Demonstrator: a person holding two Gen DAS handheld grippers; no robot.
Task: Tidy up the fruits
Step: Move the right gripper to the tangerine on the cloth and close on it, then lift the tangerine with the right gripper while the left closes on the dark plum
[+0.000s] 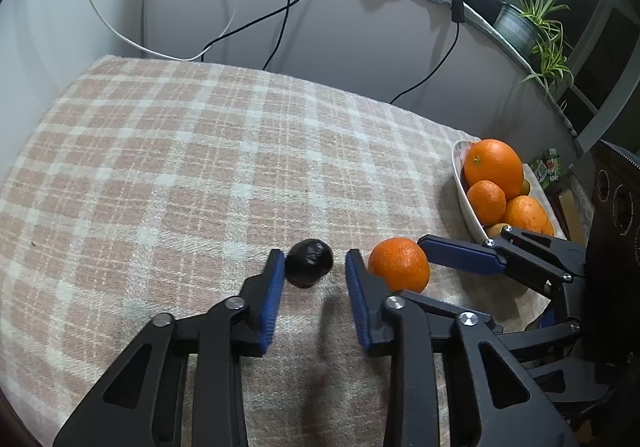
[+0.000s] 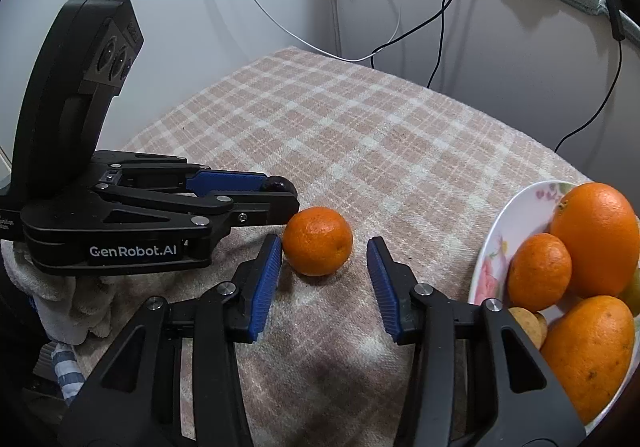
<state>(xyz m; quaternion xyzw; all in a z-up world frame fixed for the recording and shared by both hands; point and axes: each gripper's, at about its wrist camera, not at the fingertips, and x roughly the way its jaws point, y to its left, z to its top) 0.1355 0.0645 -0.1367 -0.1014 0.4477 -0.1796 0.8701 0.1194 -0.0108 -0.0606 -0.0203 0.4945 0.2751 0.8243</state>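
1. A bench covered with a pink and white checked cloth (image 1: 180, 167) is seen from both wrist views.
2. A small dark fruit (image 1: 309, 263) lies on the cloth at the fingertips of the left tool (image 1: 315, 255), between its two blue pads.
3. The left tool is spread around the dark fruit. One pad is seen touching the fruit's side, while a thin strip of cloth is visible between the fruit and the other pad, so no pinch is shown.
4. A mandarin (image 2: 318, 241) rests on the cloth just beside the dark fruit, between the pads of the right tool (image 2: 324, 241).
5. The right tool is spread as well. Its one pad is set against the mandarin's side and the other pad is kept clear of it.
6. The two tools are held side by side, both angled down at the cloth, and one finger of the left tool is placed just beside the mandarin.
7. A white flowered plate (image 2: 492, 247) stands at the bench's edge, near the mandarin but apart from it.
8. On the plate, a large orange (image 2: 596, 239), a smaller orange (image 2: 538, 271) and a third orange (image 2: 588, 347) are piled touching one another. A small yellowish fruit (image 2: 528, 323) is partly hidden behind the right tool's finger.
9. Black and white cables (image 1: 288, 7) are hung down the wall behind the bench.
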